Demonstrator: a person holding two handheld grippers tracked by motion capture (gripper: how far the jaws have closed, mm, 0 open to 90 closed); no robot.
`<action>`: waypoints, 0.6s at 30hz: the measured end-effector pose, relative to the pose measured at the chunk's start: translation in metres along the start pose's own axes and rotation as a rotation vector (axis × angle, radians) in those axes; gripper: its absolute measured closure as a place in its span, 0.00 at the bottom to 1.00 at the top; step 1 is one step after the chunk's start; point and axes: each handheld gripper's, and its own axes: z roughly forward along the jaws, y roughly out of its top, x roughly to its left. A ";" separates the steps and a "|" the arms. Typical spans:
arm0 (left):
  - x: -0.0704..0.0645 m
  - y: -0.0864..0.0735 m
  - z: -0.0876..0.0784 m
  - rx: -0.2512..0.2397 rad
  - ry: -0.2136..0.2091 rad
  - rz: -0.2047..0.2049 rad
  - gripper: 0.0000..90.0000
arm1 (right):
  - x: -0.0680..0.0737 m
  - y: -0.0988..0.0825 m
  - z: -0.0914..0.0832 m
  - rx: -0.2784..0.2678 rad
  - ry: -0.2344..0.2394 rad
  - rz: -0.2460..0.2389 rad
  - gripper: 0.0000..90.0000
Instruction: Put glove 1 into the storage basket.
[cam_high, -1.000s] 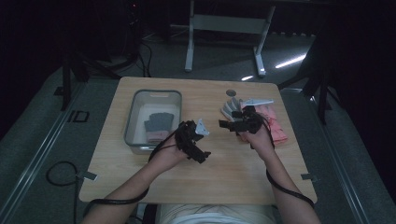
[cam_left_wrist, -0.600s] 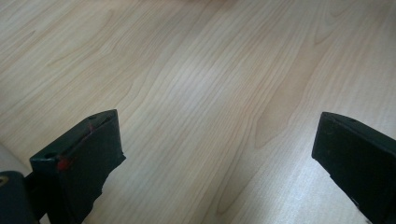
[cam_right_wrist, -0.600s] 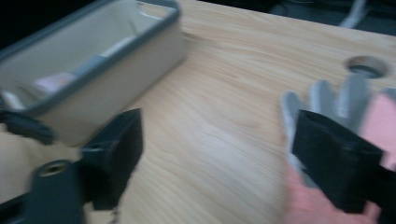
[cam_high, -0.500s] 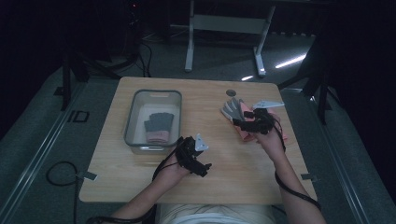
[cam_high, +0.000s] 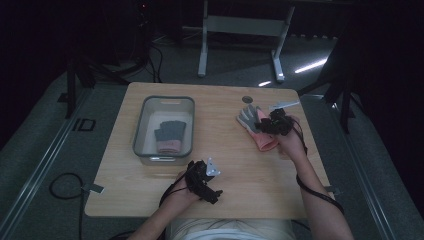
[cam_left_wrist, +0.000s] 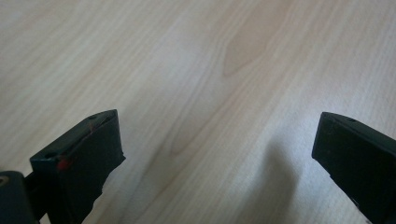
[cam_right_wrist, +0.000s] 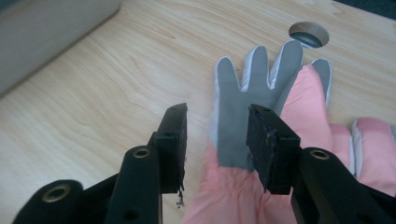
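A glove (cam_high: 248, 119) with grey fingers and a pink cuff lies palm up at the right of the wooden table (cam_high: 235, 165). My right gripper (cam_high: 266, 125) hangs right over it. In the right gripper view this glove (cam_right_wrist: 233, 93) runs up between the jaws of the right gripper (cam_right_wrist: 217, 123); they have just been closing and stand a little apart astride its grey palm, the fabric still flat. A second pink glove (cam_right_wrist: 373, 140) lies beside it. My left gripper (cam_high: 205, 182) is low near the table's front edge; the left gripper (cam_left_wrist: 219, 140) stands wide open over bare wood (cam_left_wrist: 187, 70).
A clear plastic bin (cam_high: 165, 100) stands left of centre with a grey and pink glove (cam_high: 169, 136) inside. A round cable hole (cam_high: 247, 99) is cut in the table just beyond the gloves. The bin's wall (cam_right_wrist: 46, 28) is at the upper left in the right gripper view.
My left hand has drawn back toward the front edge and sunk lower. The right hand has shifted right over the gloves, and its jaws have narrowed around the grey and pink glove.
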 end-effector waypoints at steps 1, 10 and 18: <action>0.000 0.000 0.000 0.004 -0.002 0.008 0.01 | -0.001 0.001 0.003 0.007 -0.011 -0.012 0.64; -0.002 -0.001 0.000 -0.001 -0.010 0.034 0.01 | -0.013 0.011 0.030 0.096 -0.015 -0.051 0.68; -0.003 -0.003 0.001 -0.015 -0.042 0.034 0.01 | -0.018 0.010 0.065 0.241 -0.107 -0.150 0.68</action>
